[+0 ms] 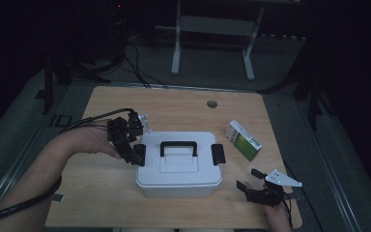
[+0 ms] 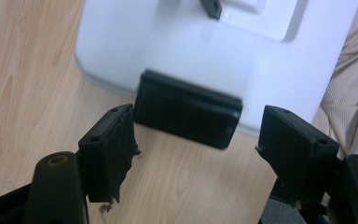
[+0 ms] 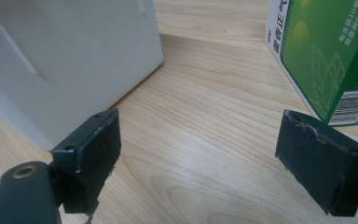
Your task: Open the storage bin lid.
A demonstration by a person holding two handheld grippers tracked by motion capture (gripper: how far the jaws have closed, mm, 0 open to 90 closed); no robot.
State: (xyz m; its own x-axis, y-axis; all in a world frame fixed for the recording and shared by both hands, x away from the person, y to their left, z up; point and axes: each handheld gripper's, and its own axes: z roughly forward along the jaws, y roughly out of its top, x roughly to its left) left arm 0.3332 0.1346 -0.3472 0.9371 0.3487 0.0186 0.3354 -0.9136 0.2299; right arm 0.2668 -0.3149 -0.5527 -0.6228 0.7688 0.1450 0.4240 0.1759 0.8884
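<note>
Left gripper: comes in from the left, held by the person's left hand; its jaws stand spread with nothing between them, poised on either side of the box's left latch; in the left gripper view the black latch lies just ahead of the pads, apart from both.

Storage box: white, lidded, on the wooden table at its middle, nearer the person's edge; the black handle lies flat on the lid; a black latch sits on each short side, the right latch untouched; the lid looks shut.

Carton: green and white, lying on the table just right of and behind the box, apart from it.

Right gripper: low at the front right of the table, near the box's front right corner; jaws wide apart and empty; the right gripper view looks across bare wood between the box wall and the carton.

Step in hand: by my reading, unlatching the box, starting with the left latch; the carton probably goes inside afterwards.

Next move: the left gripper likely needs to ease forward until a pad meets the latch, then lever it outward; the right gripper may have to steady the box, since it could slide on the smooth wood.
</note>
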